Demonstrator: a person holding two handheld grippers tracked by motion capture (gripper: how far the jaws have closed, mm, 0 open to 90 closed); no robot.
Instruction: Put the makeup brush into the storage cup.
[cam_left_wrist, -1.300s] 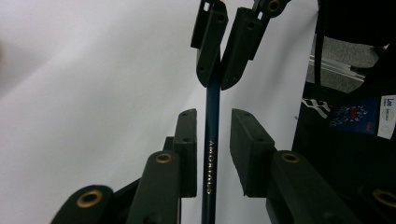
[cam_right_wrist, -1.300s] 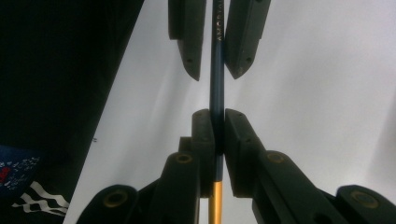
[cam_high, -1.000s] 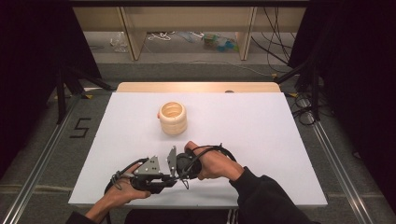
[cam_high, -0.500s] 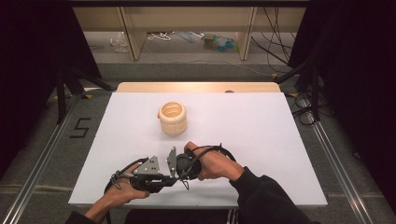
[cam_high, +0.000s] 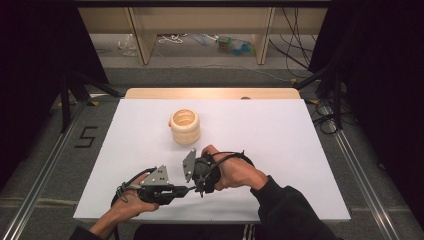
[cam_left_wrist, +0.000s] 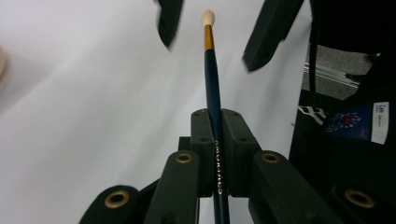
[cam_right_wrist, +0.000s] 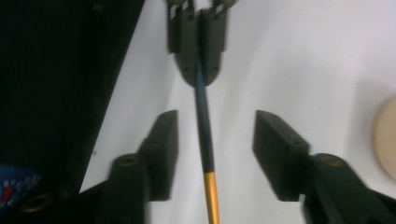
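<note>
Paintbrush (cam_high: 191, 188) sits low over the near part of the white tabletop (cam_high: 280, 135), stretched between the two grippers in the high view. The left gripper (cam_high: 186, 189) points sideways toward the right one, and the person's left hand (cam_high: 131, 202) holds it from below, near the front edge. The right gripper (cam_high: 202, 186) points back toward it, and the right hand (cam_high: 235, 172) wraps around it with the dark sleeve (cam_high: 287, 212) coming up from the bottom. A pale ring stack (cam_high: 185, 126) stands farther back on the tabletop, well apart from both hands.

In the left gripper view, the left gripper (cam_left_wrist: 218, 135) has its fingers (cam_left_wrist: 203, 149) squeezed tight on the brush's dark blue handle (cam_left_wrist: 214, 100). The handle runs straight up the middle, past a gold band to the pale tip (cam_left_wrist: 208, 17). The right gripper's fingers (cam_left_wrist: 169, 21) stand on each side of that tip, with gaps.

In the right gripper view, the right gripper (cam_right_wrist: 215, 140) has its fingers (cam_right_wrist: 163, 144) about half open, and they have just been opening. The handle (cam_right_wrist: 203, 126) lies between them but they do not touch it. Farther up, the left gripper (cam_right_wrist: 198, 70) is clamped on the handle. The ring stack (cam_right_wrist: 386, 140) peeks in at the right edge.
</note>
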